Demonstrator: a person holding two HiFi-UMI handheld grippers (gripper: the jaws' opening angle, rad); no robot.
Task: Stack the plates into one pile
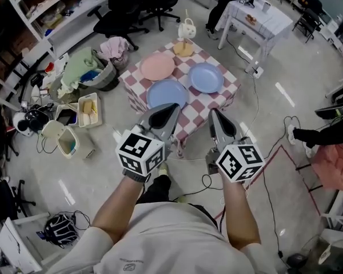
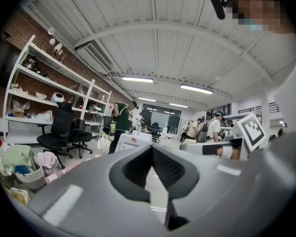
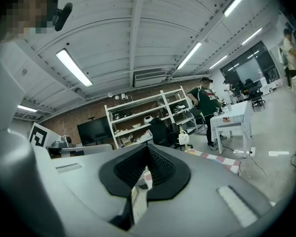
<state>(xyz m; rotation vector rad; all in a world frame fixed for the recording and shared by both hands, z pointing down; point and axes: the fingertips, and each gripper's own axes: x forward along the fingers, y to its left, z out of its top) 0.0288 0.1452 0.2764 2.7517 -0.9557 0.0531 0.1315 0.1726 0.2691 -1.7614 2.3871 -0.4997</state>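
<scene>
Standing short of the checkered surface [image 1: 203, 104], looking steeply down at it. Holding the left claw [image 1: 172, 108] out in front, its tip showing over the near edge of the surface. Shut tight, pads meeting at the tip, gripping nothing. Holding the right claw [image 1: 214, 113] just beside it, likewise closed and empty, its tip by the near corner of the surface. Both aimed out level across the room, going by the claw views, so held above the plates and touching none of them.

On the surface, three plates, all flat and unstacked. At the far left, the pink plate [image 1: 157, 66]. To its right, the far blue plate [image 1: 206, 77]. Closest to the claws, just ahead of the left one, the near blue plate [image 1: 167, 92]. Rims near one another, with no overlap that can be made out. Behind them, at the far corner, a white mug [image 1: 187, 28] on a tan coaster [image 1: 183, 49].

On the floor [image 1: 274, 96] left of the surface, a basket [image 1: 106, 79] heaped with clothes, then open bins [image 1: 89, 109]. Farther back, a black chair [image 1: 121, 16] and a white shelf [image 1: 57, 10]. On the right, cables [image 1: 257, 113] trailing over the floor.
</scene>
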